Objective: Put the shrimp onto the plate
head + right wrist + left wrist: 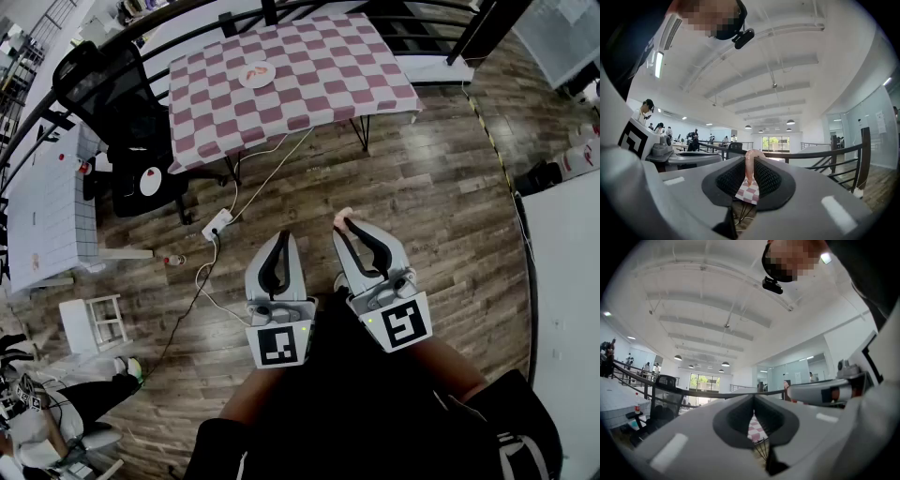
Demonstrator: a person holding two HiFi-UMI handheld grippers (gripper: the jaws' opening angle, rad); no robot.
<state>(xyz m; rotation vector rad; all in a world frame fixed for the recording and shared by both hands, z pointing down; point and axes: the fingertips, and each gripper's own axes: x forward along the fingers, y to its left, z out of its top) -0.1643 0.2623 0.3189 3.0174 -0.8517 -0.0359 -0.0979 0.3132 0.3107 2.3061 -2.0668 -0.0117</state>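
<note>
A white plate with a small orange-pink piece on it lies on the table with the red-and-white checked cloth, far ahead of both grippers. My right gripper is shut on a pink shrimp, held well short of the table above the wood floor. In the right gripper view the shrimp stands curled between the fingertips, with the checked cloth showing below it. My left gripper hangs beside it, shut and holding nothing; its jaws meet in the left gripper view.
A black office chair stands left of the checked table. A white power strip and its cable lie on the floor ahead. A white table and stool are at the left, a dark railing behind, a white surface at the right.
</note>
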